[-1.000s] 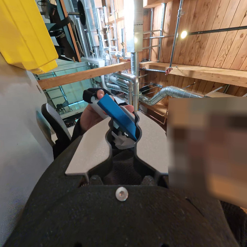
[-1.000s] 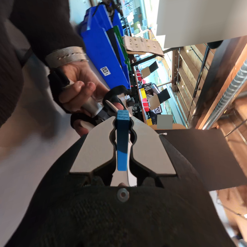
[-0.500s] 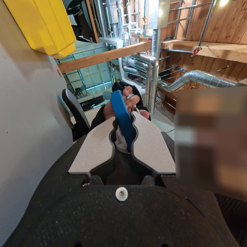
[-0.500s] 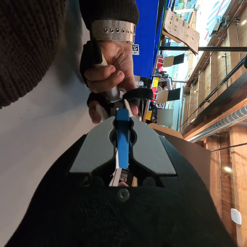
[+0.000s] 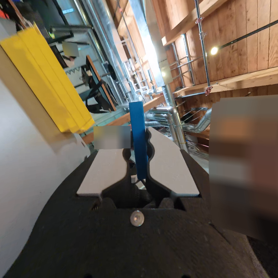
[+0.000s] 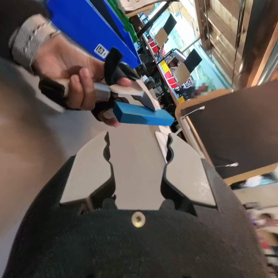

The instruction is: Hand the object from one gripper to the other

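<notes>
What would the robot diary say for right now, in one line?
blue block: held | left gripper: shut on block | right gripper: open, empty | handover: done

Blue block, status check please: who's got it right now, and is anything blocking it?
Left gripper shut on blue block. Right gripper open, empty, apart from the block. Nothing in the way.

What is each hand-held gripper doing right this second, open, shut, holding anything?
Left hand-held gripper: shut on the blue block.
Right hand-held gripper: open, holding nothing.
</notes>
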Available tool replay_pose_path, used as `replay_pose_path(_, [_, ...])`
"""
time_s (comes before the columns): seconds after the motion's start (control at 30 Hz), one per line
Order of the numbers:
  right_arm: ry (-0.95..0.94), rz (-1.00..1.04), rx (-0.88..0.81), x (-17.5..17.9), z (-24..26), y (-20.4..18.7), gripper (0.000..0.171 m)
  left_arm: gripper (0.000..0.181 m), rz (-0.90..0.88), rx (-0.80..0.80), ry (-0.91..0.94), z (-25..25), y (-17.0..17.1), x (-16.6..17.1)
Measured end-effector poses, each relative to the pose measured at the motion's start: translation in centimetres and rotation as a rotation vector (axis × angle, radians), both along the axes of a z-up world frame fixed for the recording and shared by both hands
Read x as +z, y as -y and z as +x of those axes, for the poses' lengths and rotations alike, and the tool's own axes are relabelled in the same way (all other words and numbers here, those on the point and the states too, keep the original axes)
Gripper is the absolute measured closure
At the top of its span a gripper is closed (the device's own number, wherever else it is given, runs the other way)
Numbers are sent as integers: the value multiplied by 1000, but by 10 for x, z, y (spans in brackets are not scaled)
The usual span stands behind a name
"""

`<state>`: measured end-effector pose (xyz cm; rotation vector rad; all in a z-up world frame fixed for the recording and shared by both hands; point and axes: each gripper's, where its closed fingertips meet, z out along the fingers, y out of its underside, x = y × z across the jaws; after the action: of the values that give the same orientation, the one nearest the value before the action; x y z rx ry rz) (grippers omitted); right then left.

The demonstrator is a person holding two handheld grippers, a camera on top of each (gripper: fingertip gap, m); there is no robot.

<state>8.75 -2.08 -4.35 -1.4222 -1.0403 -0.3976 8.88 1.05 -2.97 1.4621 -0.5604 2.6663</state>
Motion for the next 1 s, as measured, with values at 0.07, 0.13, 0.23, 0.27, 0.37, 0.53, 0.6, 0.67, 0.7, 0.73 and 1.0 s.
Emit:
replay_pose_path(0.07, [-175, -61, -15, 3, 6, -3, 92, 163, 57, 67, 14, -2, -5, 4])
replay_pose_path(0.13, [-357, -166, -54, 2, 13, -5, 89, 163, 120, 119, 28, -4, -7, 8])
replay_pose_path(0.23, [-659, -376, -81, 1, 14, -5, 87, 163, 227, 180, 35, -5, -5, 12])
replay_pose_path(0.27, [-760, -420, -44, 5, 10, -3, 91, 163, 260, 196, 36, -5, -4, 12])
replay_pose_path(0.37, [-1028, -498, 86, 18, 2, 3, 114, 163, 341, 226, 48, -4, 2, 15])
replay_pose_path(0.53, [-1168, -627, 150, 11, -1, 4, 122, 164, 406, 254, 85, -5, 11, 20])
replay_pose_path(0.6, [-1198, -677, 180, 8, -7, 5, 123, 164, 424, 256, 90, -4, 14, 21])
replay_pose_path(0.67, [-1235, -719, 223, 7, -16, 6, 127, 164, 438, 255, 92, -3, 19, 20])
replay_pose_path(0.7, [-1251, -735, 236, 6, -19, 6, 130, 164, 446, 258, 95, -2, 21, 20])
replay_pose_path(0.73, [-1265, -745, 249, 6, -21, 7, 136, 164, 453, 259, 96, -1, 24, 20])
replay_pose_path(1.0, [-1222, -776, 239, -3, -23, 8, 154, 164, 512, 238, 111, 1, 39, 20])
